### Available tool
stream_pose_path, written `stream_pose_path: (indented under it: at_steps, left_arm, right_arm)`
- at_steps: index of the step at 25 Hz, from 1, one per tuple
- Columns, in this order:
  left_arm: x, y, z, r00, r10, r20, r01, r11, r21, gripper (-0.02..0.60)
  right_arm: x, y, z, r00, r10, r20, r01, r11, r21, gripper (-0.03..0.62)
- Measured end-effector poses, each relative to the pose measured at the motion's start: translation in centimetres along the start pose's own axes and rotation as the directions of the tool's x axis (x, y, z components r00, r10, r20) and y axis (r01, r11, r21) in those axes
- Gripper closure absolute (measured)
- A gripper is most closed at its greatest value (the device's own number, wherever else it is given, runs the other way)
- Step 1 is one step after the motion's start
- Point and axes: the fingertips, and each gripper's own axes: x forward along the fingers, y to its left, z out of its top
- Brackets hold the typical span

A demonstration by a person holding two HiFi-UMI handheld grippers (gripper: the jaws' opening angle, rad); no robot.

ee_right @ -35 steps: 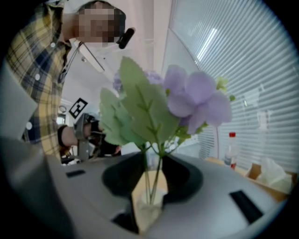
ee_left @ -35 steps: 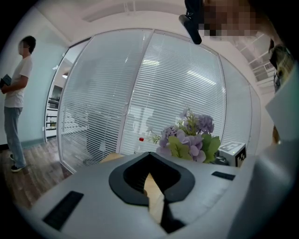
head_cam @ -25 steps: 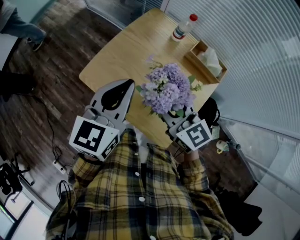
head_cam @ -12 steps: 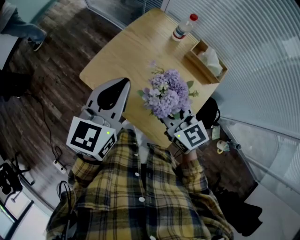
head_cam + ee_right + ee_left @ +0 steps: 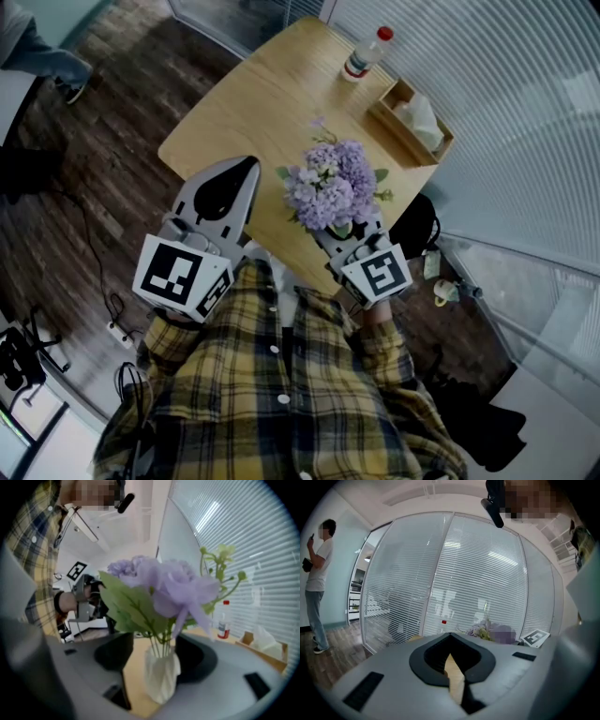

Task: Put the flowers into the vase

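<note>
A bunch of lilac flowers with green leaves stands in a white ribbed vase on the wooden table, near its right front edge. In the head view the blooms hide the vase. My right gripper reaches in under the bouquet. Its jaws are opening, with the vase between them and a gap on the left side. In the right gripper view the flowers rise just above that gripper. My left gripper hovers to the left of the bouquet, shut and empty.
A clear bottle with a red cap and a wooden tissue box stand at the table's far right. Glass walls with blinds close off the right side. A person stands far off at the left.
The right gripper's jaws have spread apart and its marker cube has shifted a little left. The bouquet now stands more upright and compact. The left gripper has not moved.
</note>
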Motion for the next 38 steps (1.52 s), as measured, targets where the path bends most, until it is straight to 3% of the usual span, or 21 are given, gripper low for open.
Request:
stream_pose_path:
  at_steps: [16, 38]
  left_arm:
    - [-0.1, -0.2, 0.1, 1.0, -0.006, 0.01, 0.006, 1.0, 0.003, 0.574]
    - [-0.1, -1.0, 0.9, 0.999, -0.03, 0.028, 0.029, 0.999, 0.018, 0.574]
  right_arm:
    - [-0.6, -0.5, -0.5, 0.998, -0.057, -0.014, 0.057, 0.998, 0.018, 0.318]
    - [-3.2, -0.1, -3.6, 0.995, -0.076, -0.068, 0.086, 0.983, 0.161, 0.319]
